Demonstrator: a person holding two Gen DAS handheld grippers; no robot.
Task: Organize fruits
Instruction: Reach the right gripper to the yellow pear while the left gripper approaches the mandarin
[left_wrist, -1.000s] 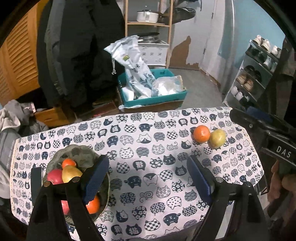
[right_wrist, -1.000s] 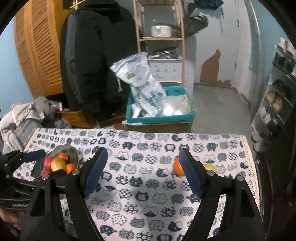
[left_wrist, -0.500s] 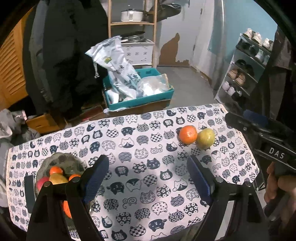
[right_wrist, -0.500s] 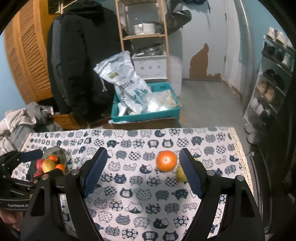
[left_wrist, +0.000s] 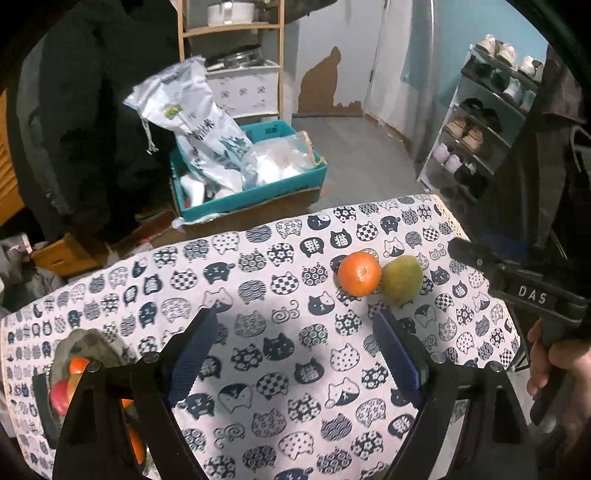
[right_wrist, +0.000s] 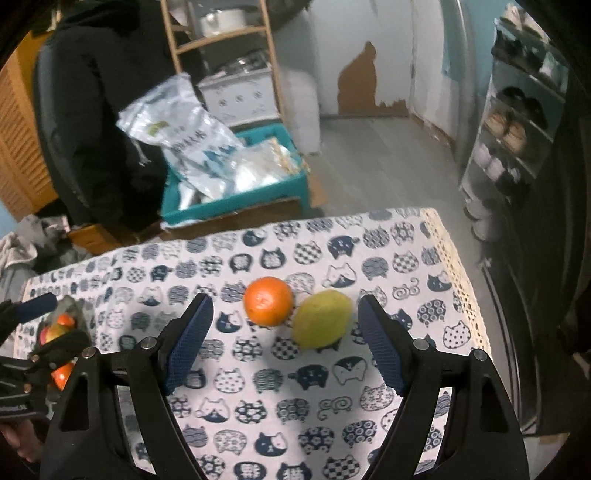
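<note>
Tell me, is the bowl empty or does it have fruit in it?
It has fruit. The bowl holds several red, yellow and orange pieces, partly hidden behind the left gripper.

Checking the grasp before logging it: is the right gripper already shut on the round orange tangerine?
No, the right gripper is open, and the round orange tangerine lies free on the cat-print tablecloth beside the yellow-green pear-like fruit.

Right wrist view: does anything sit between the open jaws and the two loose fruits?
Nothing visible does. The orange and green fruit lie touching on the tablecloth, just ahead of the right gripper, only bare cloth between.
</note>
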